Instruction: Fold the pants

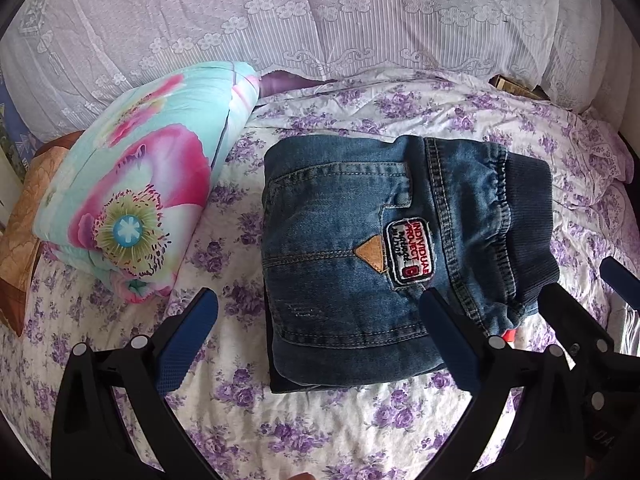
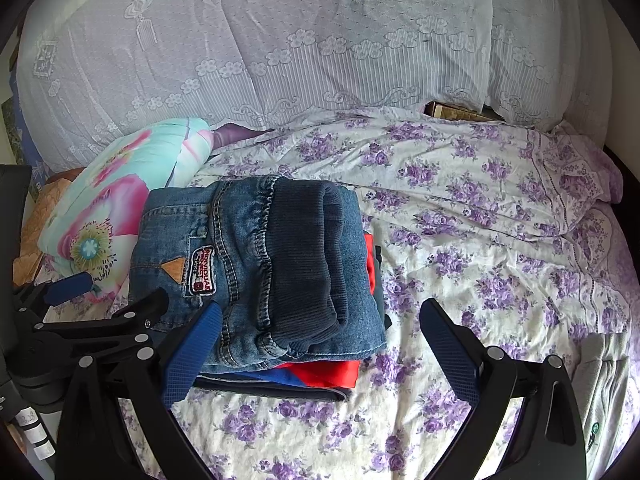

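Denim, washed blue, makes up the folded jeans (image 1: 360,248), which lie as a compact bundle on the bed (image 1: 320,420), over its sheet of purple flowers. Their ribbed dark waistband (image 2: 316,256) is turned up on the side away from the rolled floral quilt (image 1: 132,200), and the back pocket with its embroidered patch (image 1: 408,250) and tan triangle tab faces upward. Under the jeans, in the right wrist view, sits a flatter stack of other folded clothes: something red (image 2: 332,372) and something dark blue poke out at the near edge, so the jeans appear to top a pile.

Both tools hover on the near side of the jeans. The left claw (image 1: 320,336) is spread wide with nothing between its blue pads; one pad is over the bare sheet toward the quilt and the other overlaps the near edge of the denim in the picture, though I cannot tell whether it touches. The right claw (image 2: 320,356) is likewise wide apart and empty, one pad against the near corner of the jeans by the patch, the other over the sheet on the far side from the quilt.

To my eye the folding looks all but done. What remains is tidying: press the bulging waistband flat and square the bundle over the stack beneath, nudging with the pads rather than pinching, so that no layer is dragged loose. Behind the jeans a lace-covered pillow (image 1: 320,32) runs along the head of the bed.
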